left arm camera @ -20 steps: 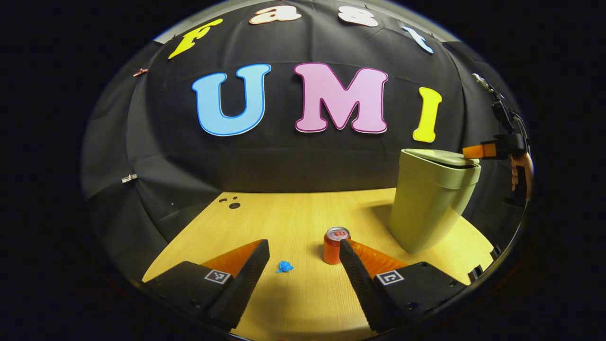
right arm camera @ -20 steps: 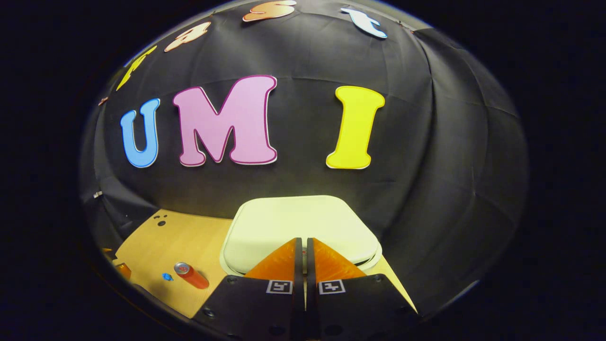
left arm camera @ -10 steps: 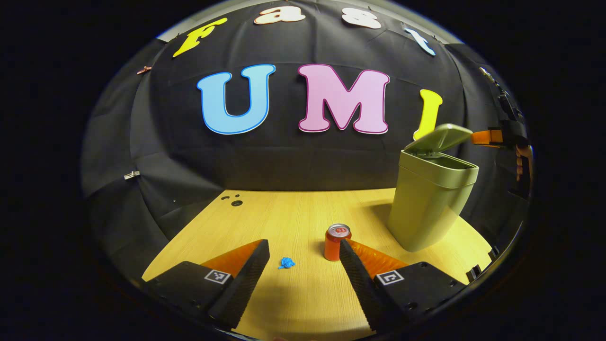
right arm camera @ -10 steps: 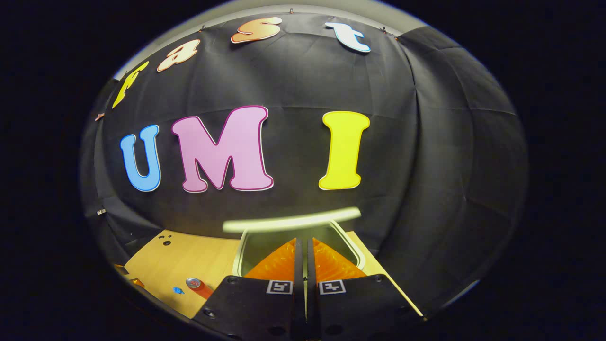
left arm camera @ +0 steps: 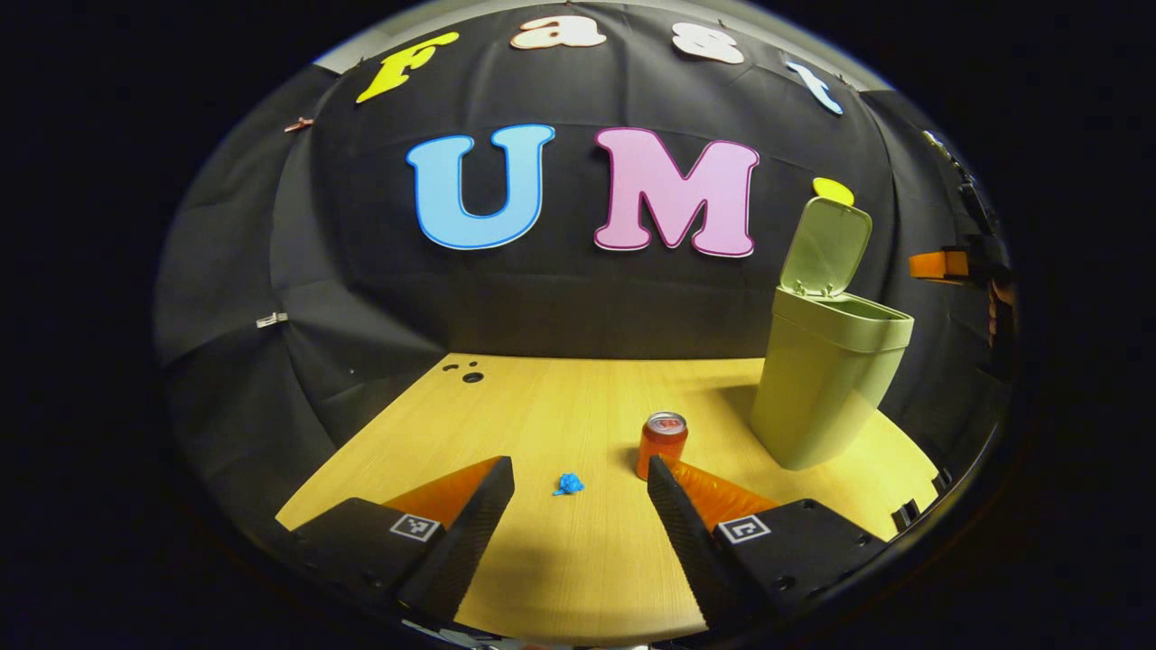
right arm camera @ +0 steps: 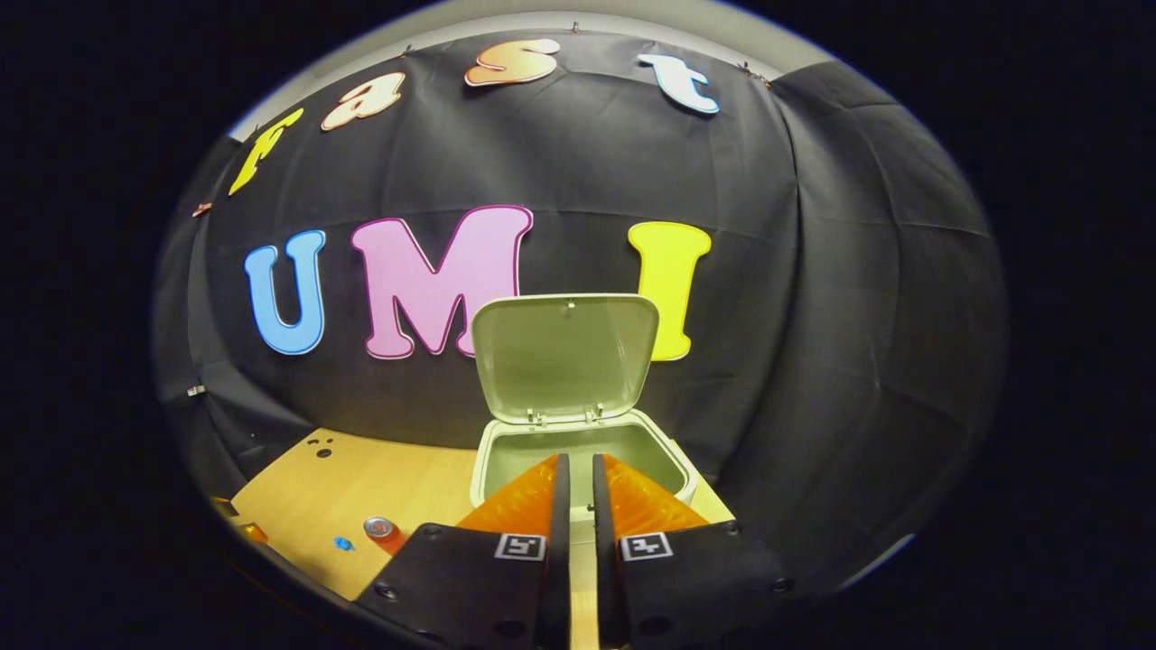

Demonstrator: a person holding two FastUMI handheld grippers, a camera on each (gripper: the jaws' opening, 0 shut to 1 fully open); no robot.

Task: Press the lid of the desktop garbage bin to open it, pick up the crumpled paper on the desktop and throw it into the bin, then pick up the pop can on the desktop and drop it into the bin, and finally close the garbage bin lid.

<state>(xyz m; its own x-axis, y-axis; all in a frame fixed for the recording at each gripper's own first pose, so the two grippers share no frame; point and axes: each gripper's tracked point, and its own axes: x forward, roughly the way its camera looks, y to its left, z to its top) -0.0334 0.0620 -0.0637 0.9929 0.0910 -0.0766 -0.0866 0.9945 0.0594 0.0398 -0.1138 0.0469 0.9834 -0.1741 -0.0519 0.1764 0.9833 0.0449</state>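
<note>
A recording booth: black cloth wall (left arm camera: pixel 560 298) (pinned up) behind a wooden desktop (left arm camera: pixel 560 406).
</note>
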